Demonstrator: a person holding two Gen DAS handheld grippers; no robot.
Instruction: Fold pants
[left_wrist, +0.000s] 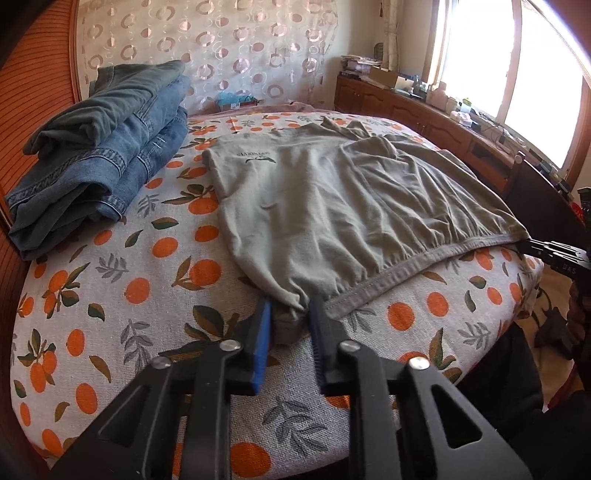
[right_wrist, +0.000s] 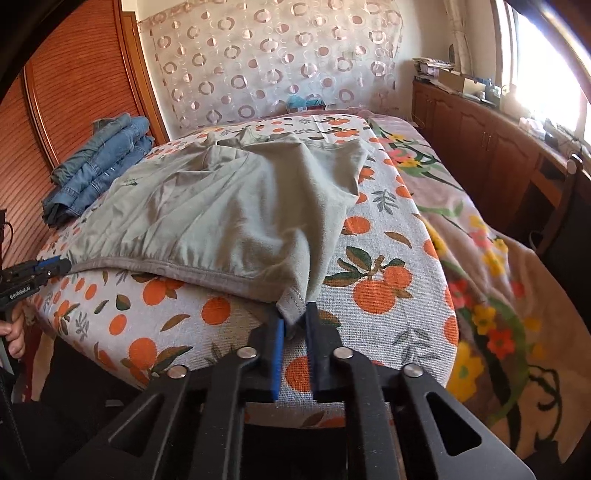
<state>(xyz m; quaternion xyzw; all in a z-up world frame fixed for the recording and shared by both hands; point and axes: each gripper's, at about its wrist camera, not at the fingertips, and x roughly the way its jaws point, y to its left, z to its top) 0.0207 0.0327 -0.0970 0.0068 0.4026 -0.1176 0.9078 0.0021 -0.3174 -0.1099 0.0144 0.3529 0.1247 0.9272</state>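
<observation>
left wrist view: left tongs (left_wrist: 290, 314) pinch the pants (left_wrist: 332, 199) waistband at 6 o'clock; right tongs (right_wrist: 294, 319) pinch the opposite corner. uneven pulling could slip the elastic free, wrinkling the fold on the bed (left_wrist: 129, 295).

The small dark logo (left_wrist: 255, 156) on the grey-green pants (left_wrist: 332, 206) is too tiny to read.

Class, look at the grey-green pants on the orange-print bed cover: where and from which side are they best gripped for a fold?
Grip the pants at the two ends of the elastic waistband, coming from the near bed edge. The band lies along that edge, thick and hemmed, so its corners pinch firmly. The left claw and right claw already clamp one each.
</observation>
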